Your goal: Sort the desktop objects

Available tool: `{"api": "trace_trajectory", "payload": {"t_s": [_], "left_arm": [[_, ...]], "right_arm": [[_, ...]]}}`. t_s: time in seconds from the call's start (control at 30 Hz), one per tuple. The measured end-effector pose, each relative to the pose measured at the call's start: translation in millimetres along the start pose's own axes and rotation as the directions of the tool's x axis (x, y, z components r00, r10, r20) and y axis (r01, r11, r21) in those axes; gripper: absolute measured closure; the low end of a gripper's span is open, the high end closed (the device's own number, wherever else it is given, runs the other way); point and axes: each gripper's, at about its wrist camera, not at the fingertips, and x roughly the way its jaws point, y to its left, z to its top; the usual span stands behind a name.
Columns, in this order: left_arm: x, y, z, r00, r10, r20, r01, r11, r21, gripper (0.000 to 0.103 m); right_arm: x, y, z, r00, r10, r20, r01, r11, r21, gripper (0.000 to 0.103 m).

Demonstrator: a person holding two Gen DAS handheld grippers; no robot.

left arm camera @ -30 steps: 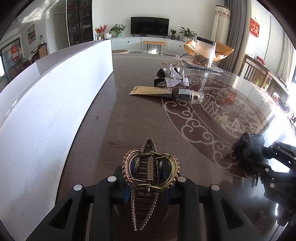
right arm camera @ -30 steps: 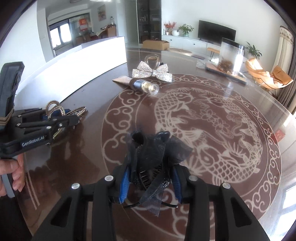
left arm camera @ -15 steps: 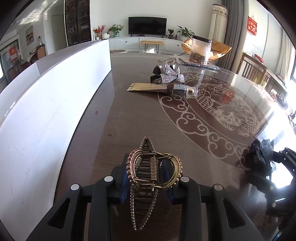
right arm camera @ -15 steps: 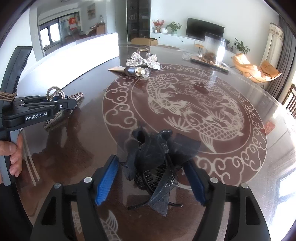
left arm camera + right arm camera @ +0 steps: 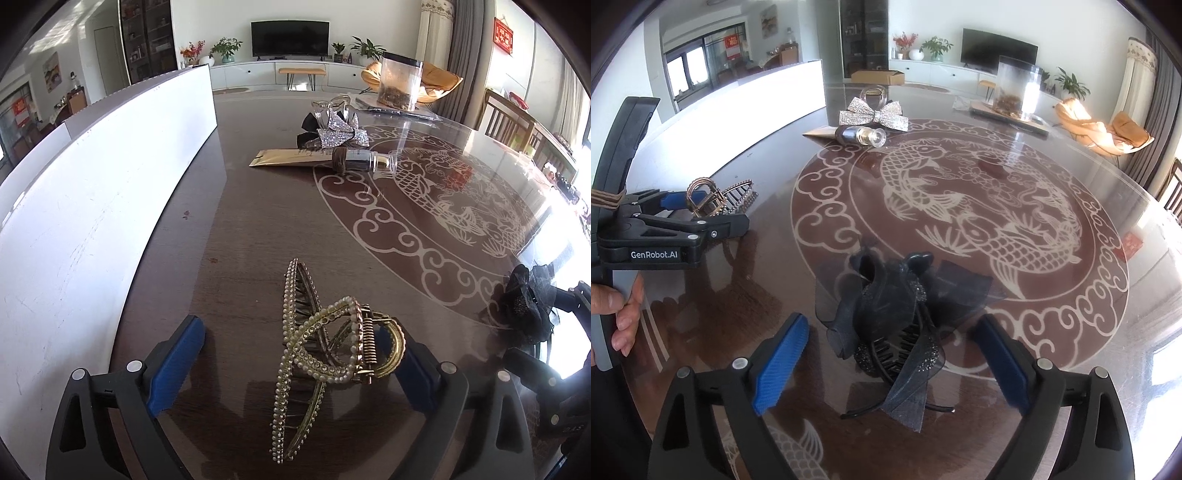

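A gold, pearl-studded hair claw [image 5: 325, 350] lies on its side on the dark table [image 5: 258, 221] between the fingers of my left gripper [image 5: 291, 332]. Those jaws are opening; the left pad stands well off the claw and the right pad sits close beside its handle. A black tulle bow hair clip [image 5: 894, 314] rests on the table between the fingers of my right gripper [image 5: 890, 325], whose jaws are also opening with both pads off it. In the right wrist view, the left gripper [image 5: 713, 210] and the gold claw [image 5: 709, 195] are at the left, with a person's hand on the handle.
A silver rhinestone bow [image 5: 341, 131] and a gold tube with a small bottle [image 5: 354, 158] lie farther back. A clear jar [image 5: 399, 85] stands at the far edge. A long white panel [image 5: 92, 184] runs along the left side.
Both grippers have opened wide and let go of their clips. The gold claw has tipped over onto its side; the black bow clip stays on the table.
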Motion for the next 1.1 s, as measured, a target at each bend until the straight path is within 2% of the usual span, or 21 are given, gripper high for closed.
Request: {"api": "trace_trajectory", "payload": {"t_s": [0.3, 0.43, 0.47, 0.5, 0.53, 0.57, 0.67, 0.73, 0.83, 1.1], "left_arm": [[0, -2, -1, 1.000, -0.007, -0.007, 0.007, 1.000, 0.006, 0.000], [-1, 2, 0, 1.000, -0.027, 0.004, 0.027, 1.000, -0.012, 0.000], [-4, 6, 0, 0.998, -0.052, 0.028, 0.052, 0.998, -0.030, 0.014], [-7, 10, 0, 0.996, -0.068, 0.053, 0.070, 0.997, -0.044, 0.037], [-8, 14, 0, 0.996, -0.063, 0.063, 0.066, 0.996, -0.056, 0.043], [-8, 18, 0, 0.995, -0.071, 0.072, 0.077, 0.994, -0.074, 0.047], [-10, 24, 0, 0.991, -0.103, 0.087, 0.113, 0.987, -0.115, 0.046], [-17, 24, 0, 0.988, -0.111, 0.110, 0.124, 0.985, -0.119, 0.046], [-30, 23, -2, 0.978, -0.147, 0.147, 0.165, 0.979, -0.122, 0.047], [-83, 22, -16, 0.955, -0.198, 0.219, 0.241, 0.952, -0.188, 0.049]], "right_arm": [[-4, -14, -1, 0.999, 0.036, 0.024, -0.038, 0.997, 0.072, 0.009], [0, -6, 0, 1.000, -0.005, 0.002, 0.005, 0.999, 0.035, 0.007], [0, -4, 0, 1.000, -0.022, -0.001, 0.022, 0.999, 0.023, 0.010], [-2, -2, -1, 1.000, -0.013, 0.014, 0.013, 1.000, 0.013, 0.016], [-6, 0, -1, 0.999, -0.011, 0.035, 0.011, 1.000, 0.006, 0.045], [-8, 1, -1, 0.999, -0.016, 0.047, 0.016, 1.000, 0.000, 0.064], [-14, -2, -3, 0.998, -0.001, 0.066, 0.000, 1.000, 0.013, 0.064], [-23, -7, -6, 0.996, 0.038, 0.084, -0.043, 0.998, 0.056, 0.064], [-37, -10, -12, 0.993, 0.059, 0.104, -0.066, 0.995, 0.069, 0.064], [-59, -14, -2, 0.985, 0.104, 0.139, -0.115, 0.991, 0.072, 0.064]]}}
